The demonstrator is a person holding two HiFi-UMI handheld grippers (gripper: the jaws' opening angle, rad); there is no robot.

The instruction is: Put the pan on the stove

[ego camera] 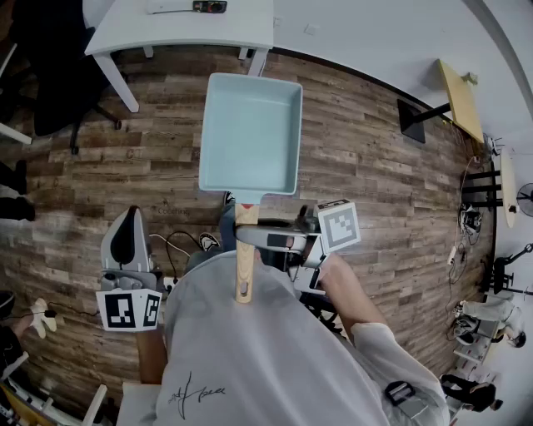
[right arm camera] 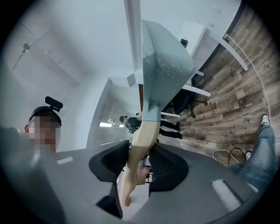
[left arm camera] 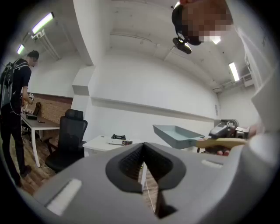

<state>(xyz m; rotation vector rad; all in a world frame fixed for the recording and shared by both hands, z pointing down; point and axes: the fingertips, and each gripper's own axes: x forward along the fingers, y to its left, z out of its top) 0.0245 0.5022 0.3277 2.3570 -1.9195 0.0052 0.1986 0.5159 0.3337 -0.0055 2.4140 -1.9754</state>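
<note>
A pale blue rectangular pan with a wooden handle hangs level in the air above the wooden floor. My right gripper is shut on that handle, its pads pressing both sides just behind the pan; the right gripper view shows the handle running between the jaws of the right gripper. The small black stove sits on a white table ahead, beyond the pan. My left gripper is low on the left, shut and holding nothing. In the left gripper view, past the left gripper, are the stove and the pan.
A black office chair stands left of the white table. Cables lie on the floor by my feet. A tan board on a stand is at the far right. Another person stands by a desk at the left.
</note>
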